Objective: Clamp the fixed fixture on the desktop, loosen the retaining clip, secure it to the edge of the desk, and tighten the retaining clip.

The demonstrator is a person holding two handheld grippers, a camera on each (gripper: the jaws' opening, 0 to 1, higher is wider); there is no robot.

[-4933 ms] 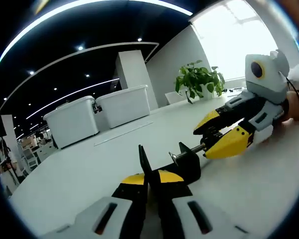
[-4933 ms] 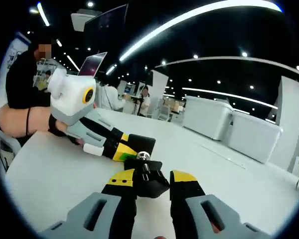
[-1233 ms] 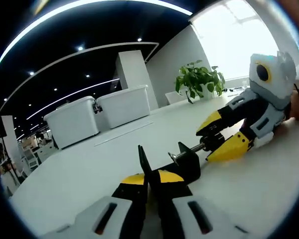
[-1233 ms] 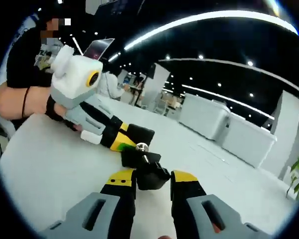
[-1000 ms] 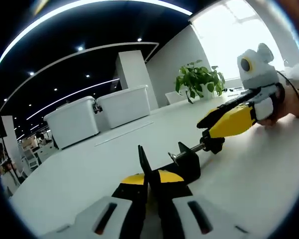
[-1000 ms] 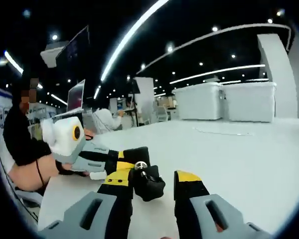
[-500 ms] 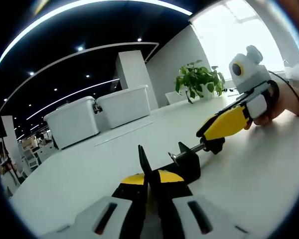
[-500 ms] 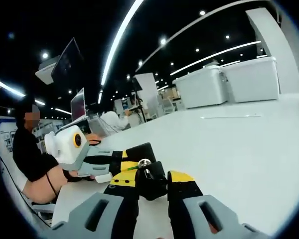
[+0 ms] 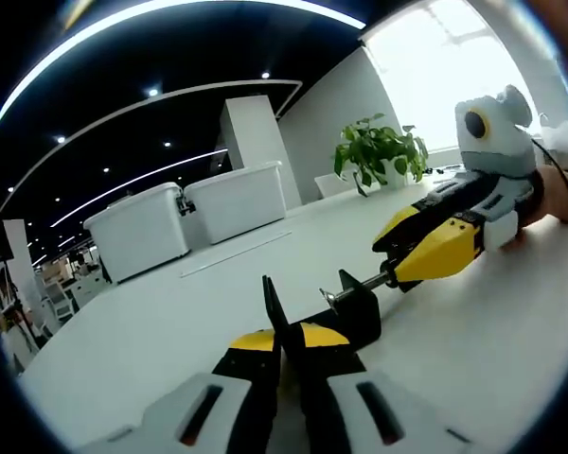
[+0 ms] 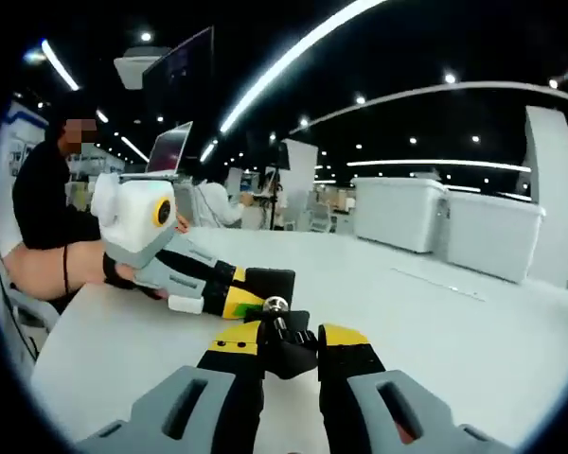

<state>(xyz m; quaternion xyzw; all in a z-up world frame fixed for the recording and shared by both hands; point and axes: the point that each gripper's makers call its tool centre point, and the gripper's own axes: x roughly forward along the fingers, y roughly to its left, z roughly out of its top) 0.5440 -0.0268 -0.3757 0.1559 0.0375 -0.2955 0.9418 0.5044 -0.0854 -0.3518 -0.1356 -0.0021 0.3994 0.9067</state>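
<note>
Fixture (image 9: 346,317): black clamp lying on the white desktop (image 9: 170,322), away from any edge.
Left gripper (image 9: 282,340): I have it closed on the clamp body.
Right gripper (image 10: 286,342): my jaws pinch the screw knob (image 10: 289,342).
Progress: I judge loosening under way; edge mounting and tightening remain.

My left jaws pinch the black clamp fixture (image 9: 346,317) low in the left gripper view's centre, resting on the white desk (image 9: 170,331). Its steel screw (image 9: 355,287) points right, its knob (image 10: 289,348) between my right jaws.
</note>
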